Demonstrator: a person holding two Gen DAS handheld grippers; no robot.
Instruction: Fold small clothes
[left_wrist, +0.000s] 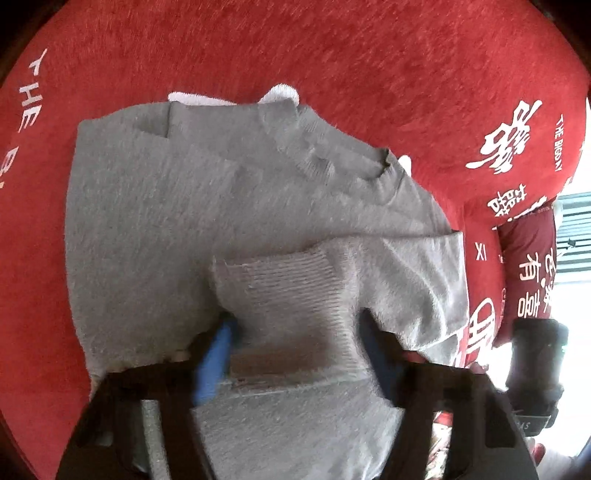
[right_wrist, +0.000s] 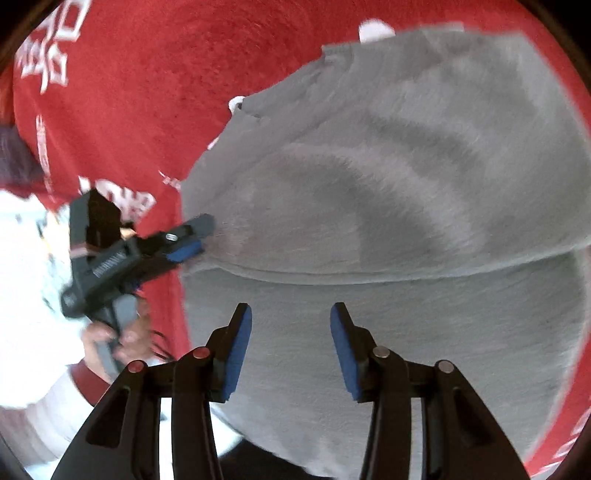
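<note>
A small grey knit sweater (left_wrist: 207, 199) lies on a red cloth (left_wrist: 295, 48), its neckline toward the far right. My left gripper (left_wrist: 295, 332) has the sweater's ribbed cuff or hem (left_wrist: 291, 288) between its blue pads, with the fabric draped over the jaws. In the right wrist view the sweater (right_wrist: 406, 184) fills the frame, folded with an edge across the middle. My right gripper (right_wrist: 291, 332) is open and empty just above the grey fabric. The left gripper (right_wrist: 192, 240) shows there at the sweater's left edge, pinching it.
The red cloth (right_wrist: 147, 74) has white printed letters and characters. A red printed cushion (left_wrist: 532, 266) sits at the right edge. White bits of fabric (left_wrist: 280, 92) peek out behind the sweater. The other hand-held gripper (left_wrist: 535, 369) and the person's hand (right_wrist: 122, 332) are visible.
</note>
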